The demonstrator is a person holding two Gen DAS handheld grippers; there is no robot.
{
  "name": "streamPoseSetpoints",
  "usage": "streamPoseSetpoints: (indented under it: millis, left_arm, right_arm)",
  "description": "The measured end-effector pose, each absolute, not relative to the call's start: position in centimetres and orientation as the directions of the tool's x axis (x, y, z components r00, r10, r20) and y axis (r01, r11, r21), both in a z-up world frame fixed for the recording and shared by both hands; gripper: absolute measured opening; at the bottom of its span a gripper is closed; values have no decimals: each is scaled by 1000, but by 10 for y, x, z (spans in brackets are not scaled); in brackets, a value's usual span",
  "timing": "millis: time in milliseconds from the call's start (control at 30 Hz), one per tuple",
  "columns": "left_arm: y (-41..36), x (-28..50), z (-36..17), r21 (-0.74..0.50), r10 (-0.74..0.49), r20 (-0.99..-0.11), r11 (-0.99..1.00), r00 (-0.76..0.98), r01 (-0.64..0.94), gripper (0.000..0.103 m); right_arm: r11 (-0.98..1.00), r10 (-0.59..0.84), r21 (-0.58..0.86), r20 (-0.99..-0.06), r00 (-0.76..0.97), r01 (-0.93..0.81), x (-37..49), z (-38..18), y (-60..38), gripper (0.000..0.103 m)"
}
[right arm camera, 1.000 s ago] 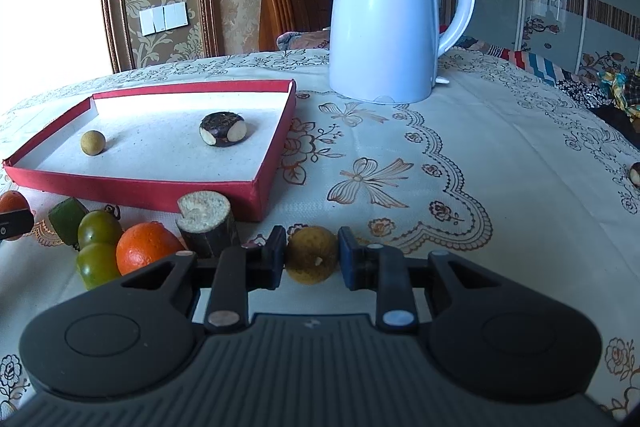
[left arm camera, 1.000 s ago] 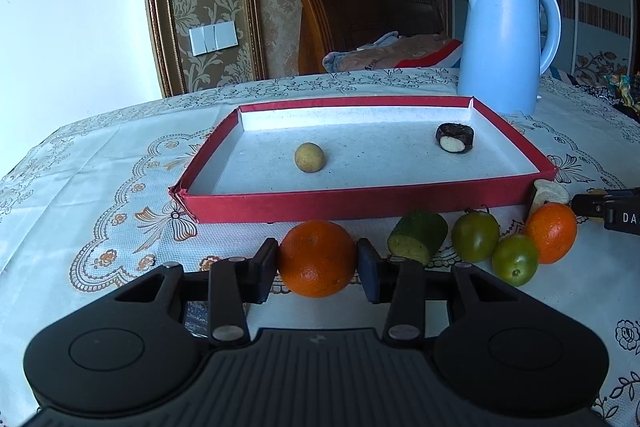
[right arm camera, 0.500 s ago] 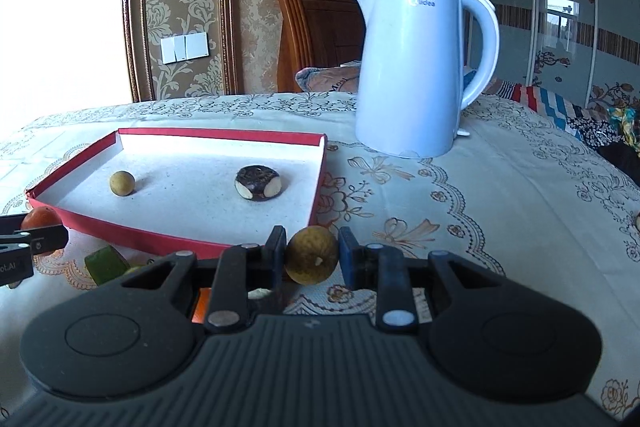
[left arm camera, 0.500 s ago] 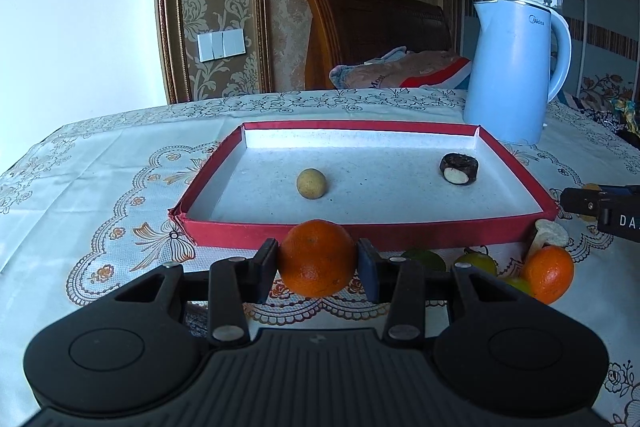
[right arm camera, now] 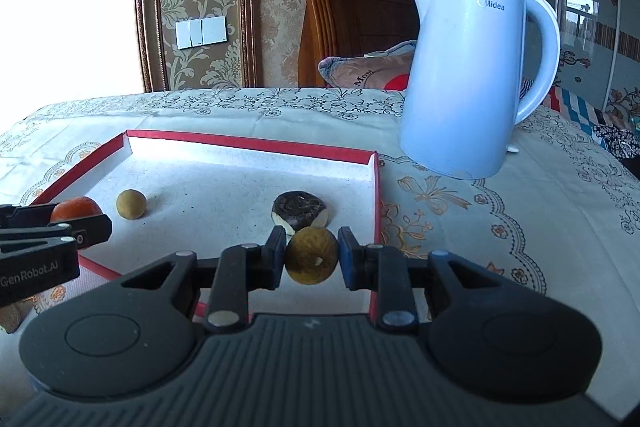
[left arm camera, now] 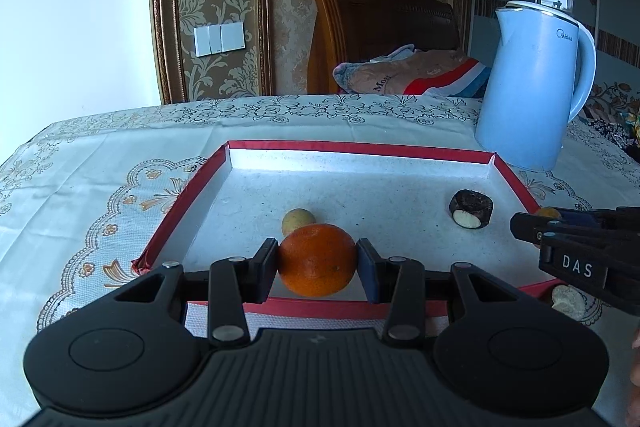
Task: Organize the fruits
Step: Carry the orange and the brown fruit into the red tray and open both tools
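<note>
**Both grippers hold fruit above the red tray**

Left gripper [left arm camera: 317,269] pinches an orange [left arm camera: 317,259] between its two fingers, the pads pressing on the fruit's left and right sides. In the left wrist view the orange hangs over the near part of the red tray [left arm camera: 180,203], just inside its front wall. Right behind the orange, on the tray's pale floor, lies a small yellowish round fruit [left arm camera: 298,221]. Further right in the tray rests a dark brown piece with white flesh showing [left arm camera: 471,208].

The right gripper [right arm camera: 312,259] is clamped on a small brownish-yellow fruit [right arm camera: 311,255], its fingers closed tight against both sides. In the right wrist view this fruit sits above the tray's near right corner, close in front of the dark brown piece [right arm camera: 300,207] and just left of the tray's right wall [right arm camera: 376,203]. The same gripper shows at the right edge of the left wrist view, with its fruit only partly visible behind the fingers.

Outside the tray, a pale cut piece [left arm camera: 568,302] lies on the desk [left arm camera: 80,163] near the front right corner. A light blue kettle [right arm camera: 466,75] stands on the desk beyond the tray's far right corner.
</note>
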State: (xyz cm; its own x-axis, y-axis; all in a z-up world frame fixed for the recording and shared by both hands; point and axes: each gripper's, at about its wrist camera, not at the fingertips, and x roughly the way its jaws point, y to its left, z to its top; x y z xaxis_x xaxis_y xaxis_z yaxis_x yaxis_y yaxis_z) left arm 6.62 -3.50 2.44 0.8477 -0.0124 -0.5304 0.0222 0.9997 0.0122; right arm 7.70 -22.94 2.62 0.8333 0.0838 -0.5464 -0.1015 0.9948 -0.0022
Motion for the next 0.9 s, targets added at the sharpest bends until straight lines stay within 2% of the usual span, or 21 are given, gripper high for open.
streamPoseSetpoints:
  millis: [300, 900]
  left_arm:
    - [-38, 93, 18, 42, 36, -543, 999, 839, -16, 42]
    - [-40, 127, 7, 59, 70, -572, 997, 817, -44, 42]
  right_arm:
    - [995, 92, 34, -599, 795, -89, 107, 14, -227, 26]
    - [996, 90, 35, -619, 780, -87, 132, 5, -221, 26]
